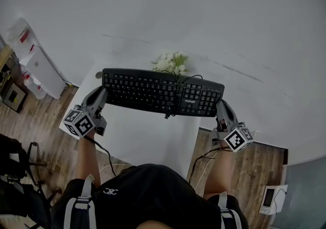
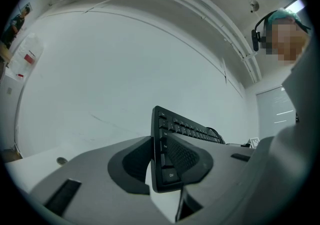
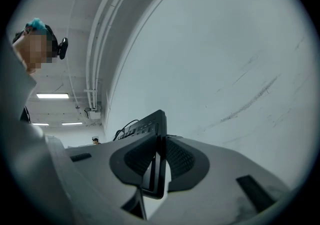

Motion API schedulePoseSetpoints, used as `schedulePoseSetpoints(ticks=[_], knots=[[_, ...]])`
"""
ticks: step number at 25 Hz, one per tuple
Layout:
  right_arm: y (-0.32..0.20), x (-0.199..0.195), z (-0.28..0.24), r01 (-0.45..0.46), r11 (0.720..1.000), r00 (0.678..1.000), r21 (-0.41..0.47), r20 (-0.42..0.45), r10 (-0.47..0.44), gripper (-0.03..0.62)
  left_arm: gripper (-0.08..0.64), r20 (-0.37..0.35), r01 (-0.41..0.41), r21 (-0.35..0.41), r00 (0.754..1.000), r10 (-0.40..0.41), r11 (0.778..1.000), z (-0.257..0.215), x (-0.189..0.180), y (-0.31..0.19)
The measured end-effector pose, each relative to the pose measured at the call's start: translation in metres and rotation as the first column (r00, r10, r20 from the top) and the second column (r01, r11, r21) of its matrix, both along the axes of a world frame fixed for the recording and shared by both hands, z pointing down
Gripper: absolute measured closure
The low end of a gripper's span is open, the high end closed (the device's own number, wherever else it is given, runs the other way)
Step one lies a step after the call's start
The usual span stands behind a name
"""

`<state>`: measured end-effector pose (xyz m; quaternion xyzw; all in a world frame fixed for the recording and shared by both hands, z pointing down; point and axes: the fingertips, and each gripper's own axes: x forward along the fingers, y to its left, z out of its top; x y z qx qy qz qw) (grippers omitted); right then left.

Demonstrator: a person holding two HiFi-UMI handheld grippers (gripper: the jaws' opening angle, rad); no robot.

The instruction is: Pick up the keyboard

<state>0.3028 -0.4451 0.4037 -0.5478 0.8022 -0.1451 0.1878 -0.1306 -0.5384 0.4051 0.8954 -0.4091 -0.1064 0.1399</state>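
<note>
While both grippers clamp its ends, the black keyboard [image 1: 160,92] hangs level across the head view, over the far part of a white table [image 1: 147,136]. The left gripper [image 1: 102,94] grips the keyboard's left short end; in the left gripper view the two dark pads sit against that end from either side, one on the key face and one on the underside, with the corner keys showing between them. The right gripper [image 1: 220,105] grips the opposite end, by the number pad, and the right gripper view shows its pads pressed on the thin edge of the board in the same way. Both grippers are therefore held partly apart by the keyboard's thickness, neither wide nor fully closed.

A black cable [image 1: 179,88] lies looped on top of the keys to the right of the middle, with a short end dangling off the near edge. A bunch of white flowers [image 1: 172,62] stands just behind the keyboard, against the pale wall. The marker cube [image 1: 79,122] of the left gripper and the one on the right [image 1: 238,138] sit near the person's hands, with wires trailing back toward the body. Wooden floor [image 1: 41,121] shows on both sides of the table.
</note>
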Motion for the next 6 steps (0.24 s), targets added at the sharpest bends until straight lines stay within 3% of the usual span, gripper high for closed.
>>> schedulePoseSetpoints(ticks=[6], knots=[[-0.0009, -0.0009, 0.0034, 0.002, 1.0, 1.0, -0.006, 0.011, -0.002, 0.526, 0.451, 0.004, 0.004, -0.003, 1.0, -0.004, 1.0, -0.0003, -0.0017, 0.001]])
